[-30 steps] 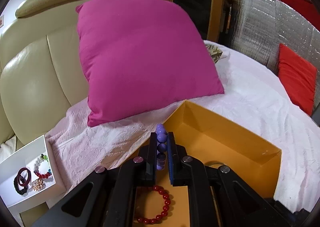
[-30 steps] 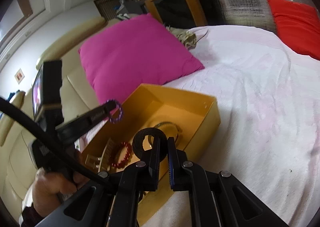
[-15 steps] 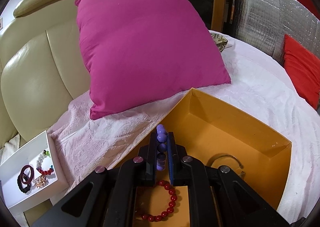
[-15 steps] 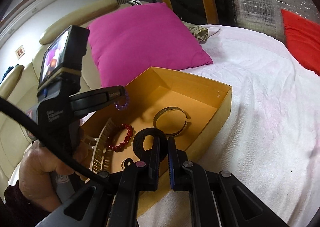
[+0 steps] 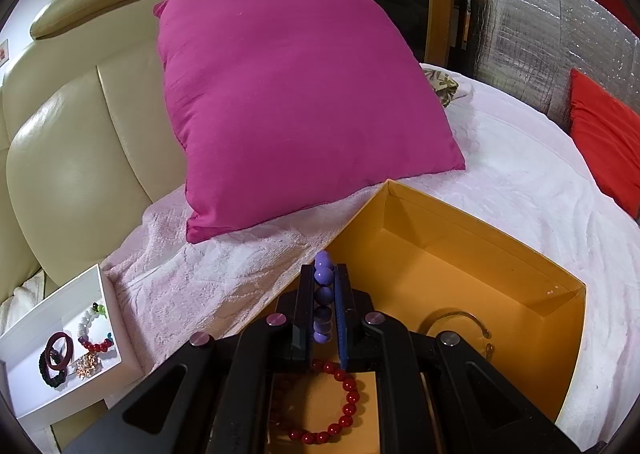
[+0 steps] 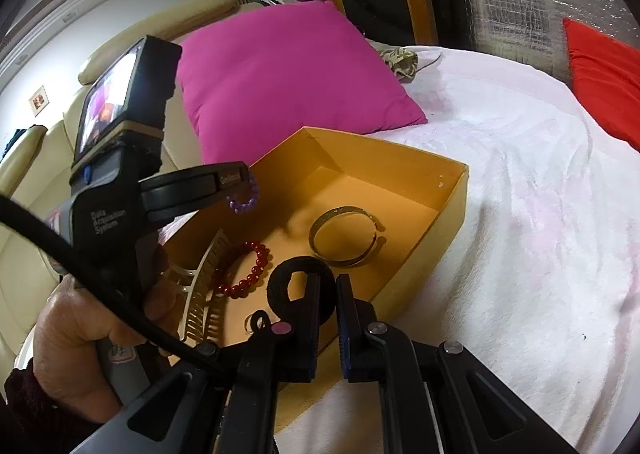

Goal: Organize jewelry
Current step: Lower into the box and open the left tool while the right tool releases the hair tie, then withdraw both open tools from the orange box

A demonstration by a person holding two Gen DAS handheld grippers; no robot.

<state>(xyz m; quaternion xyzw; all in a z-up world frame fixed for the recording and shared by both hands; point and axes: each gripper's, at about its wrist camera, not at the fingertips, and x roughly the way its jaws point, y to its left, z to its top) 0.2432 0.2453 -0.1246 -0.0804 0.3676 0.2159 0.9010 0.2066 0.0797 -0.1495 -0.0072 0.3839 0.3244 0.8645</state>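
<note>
Box (image 5: 460, 250) before pillow (image 5: 296, 102); tray (image 5: 60, 318) leftward

Purple bead bracelet (image 5: 323, 296) and black hair tie (image 6: 301, 288), each clamped upright above the orange box (image 5: 472, 250). Inside lie a red bead bracelet (image 6: 246, 268), metal bangle (image 6: 344, 236) and comb (image 6: 204, 290).

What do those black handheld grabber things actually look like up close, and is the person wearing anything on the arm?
Each is black plastic. The right gripper has flat jaws with blue inner pads and round silver bolts on angular arms. The left gripper, seen from the side, carries a small lit screen on top, white lettering on its body and a thick black cable. The hand holding it shows a dark maroon sleeve cuff.
</note>
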